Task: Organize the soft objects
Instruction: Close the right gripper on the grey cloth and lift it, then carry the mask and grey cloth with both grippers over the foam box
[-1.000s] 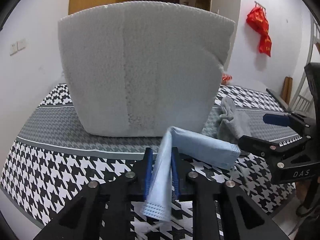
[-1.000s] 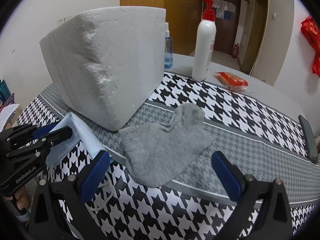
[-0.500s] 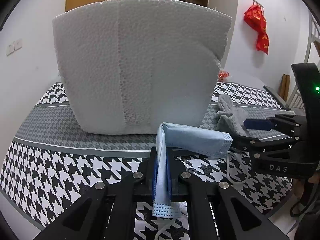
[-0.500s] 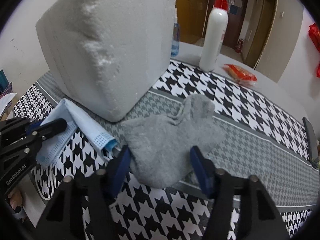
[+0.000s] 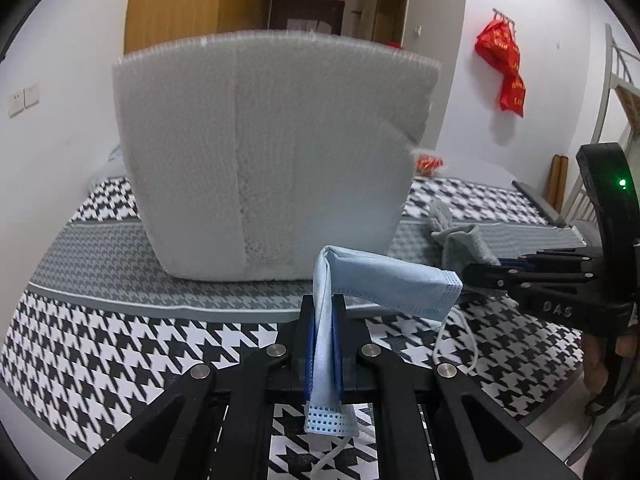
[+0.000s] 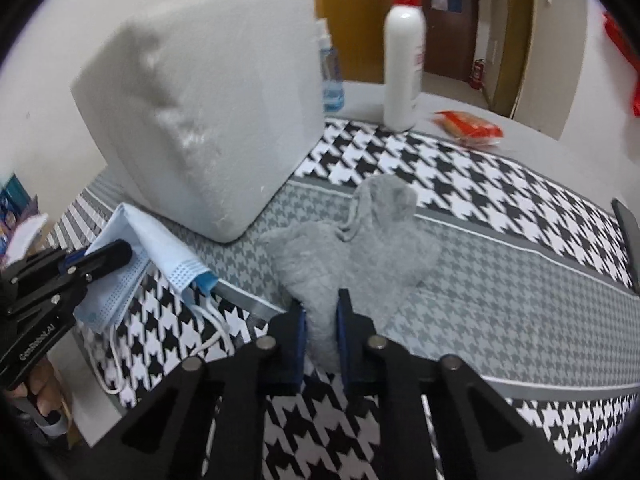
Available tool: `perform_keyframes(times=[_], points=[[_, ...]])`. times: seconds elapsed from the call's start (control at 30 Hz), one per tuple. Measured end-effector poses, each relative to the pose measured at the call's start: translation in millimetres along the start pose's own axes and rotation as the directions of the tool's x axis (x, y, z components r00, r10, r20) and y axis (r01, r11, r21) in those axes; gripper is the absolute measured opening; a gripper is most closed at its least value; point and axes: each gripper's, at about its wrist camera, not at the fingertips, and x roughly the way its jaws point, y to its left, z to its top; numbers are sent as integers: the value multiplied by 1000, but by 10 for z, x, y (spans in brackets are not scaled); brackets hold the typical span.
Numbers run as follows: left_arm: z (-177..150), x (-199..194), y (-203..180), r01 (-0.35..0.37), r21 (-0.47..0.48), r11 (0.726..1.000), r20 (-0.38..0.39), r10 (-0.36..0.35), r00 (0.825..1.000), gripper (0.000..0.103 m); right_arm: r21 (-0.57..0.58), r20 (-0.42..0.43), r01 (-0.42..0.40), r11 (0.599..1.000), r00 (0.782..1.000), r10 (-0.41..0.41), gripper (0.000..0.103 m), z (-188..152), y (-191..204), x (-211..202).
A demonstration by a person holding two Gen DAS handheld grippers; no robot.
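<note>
left gripper point(image 5: 322, 334) clenched on face mask point(image 5: 384, 280), limp and light, pinched mid-fold, loops dangling over tabletop point(image 5: 120, 332) near edge | right gripper point(image 6: 320, 330) clenched on gray cloth point(image 6: 360, 236), soft, bunches, grip near its hem | foam box point(image 5: 272, 152) close behind; open room toward right edge

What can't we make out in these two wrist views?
- Inside of the foam box: both views show only its outer walls.
- Label on the pump bottle: right view, blurred.
- Small blue bottle: right view, mostly behind the box.
- Far end of the grey cloth: left view, behind the right gripper.
</note>
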Motion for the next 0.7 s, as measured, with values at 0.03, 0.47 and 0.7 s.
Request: perform_keyframes(times=[0.03,0.47,0.7], points=[[5,-39,-8,1,4,1000,8,-1,1000,8,8,16,-4,1000,1000,4,17,-8,-13,-62],[55,-436,-158,-6,51,999,99,1,995,8,84,168,-76,994,984,61,17,-110,-75,-687],[72,-608,-219,-22,72,997,132,13,991,8,82,234,-26,996,972,6,17,-226,-21,-998]])
